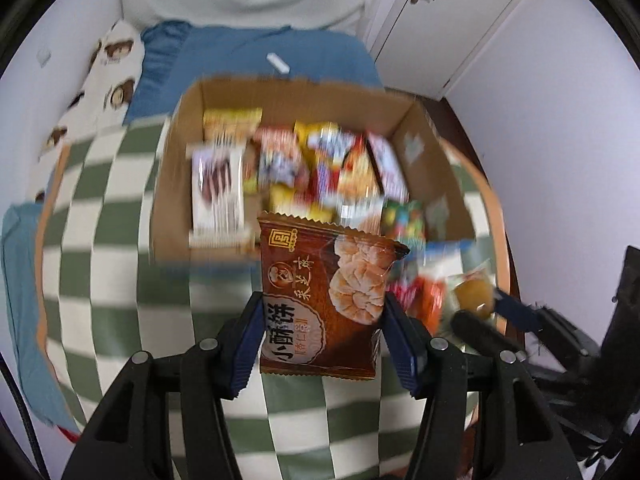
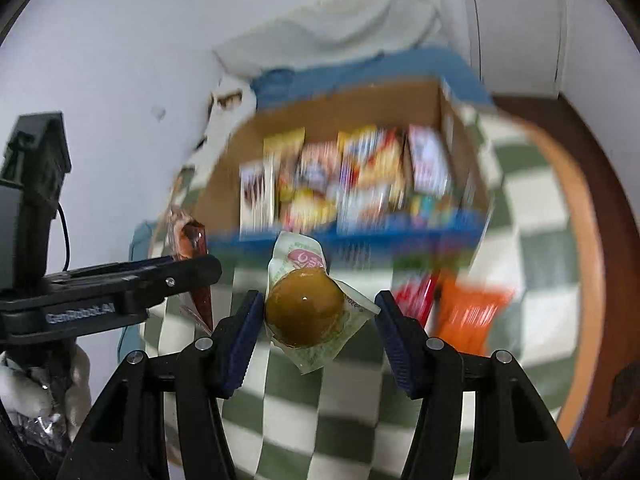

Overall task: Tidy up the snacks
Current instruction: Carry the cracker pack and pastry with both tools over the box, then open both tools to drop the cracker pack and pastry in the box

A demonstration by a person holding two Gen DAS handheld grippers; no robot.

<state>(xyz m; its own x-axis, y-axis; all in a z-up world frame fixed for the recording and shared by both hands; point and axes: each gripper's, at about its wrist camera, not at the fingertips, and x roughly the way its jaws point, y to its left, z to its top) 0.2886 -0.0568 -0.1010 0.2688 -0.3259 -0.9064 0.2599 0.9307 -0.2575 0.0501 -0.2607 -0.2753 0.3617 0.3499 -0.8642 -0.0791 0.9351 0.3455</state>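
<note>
A: Left gripper [image 1: 324,336] — fingers clamped on a brown biscuit packet [image 1: 320,300], both blue pads pressed against its sides. Packet upright, raised clear of the green-and-white checked cloth [image 1: 120,216].

B: And the right gripper [image 2: 320,330]?

A: Holding a wrapped round cake [image 2: 306,310], golden-brown inside a clear and pale wrapper. Left pad [image 2: 240,340] against the cake's side; wrapper's corner just reaching the right pad [image 2: 396,340]. Gripped, by the look of it, and lifted off the cloth too.

B: Where is the rest of the snacks?

A: Mostly in an open cardboard box [image 1: 192,120] ahead of both grippers — packets packed side by side, colours yellow, red, white, purple. Blurred, so no reading of the labels. A tall white packet with dark sticks [image 1: 218,192] against the box's left wall.

B: Anything left outside the box?

A: A few loose packets on the cloth to the right, near the bench's rounded wooden edge [image 2: 576,216]: an orange one [image 2: 468,316] and a red one [image 2: 416,296], lying just beside each other.

B: Both grippers visible to one another?

A: Yes. From the left wrist view, cake and right gripper low at the right; from the right wrist view, brown packet edge-on at the left.

B: Behind the box?

A: A bed with a blue cover [image 1: 256,56], a white pillow [image 1: 248,0] against the wall.
</note>
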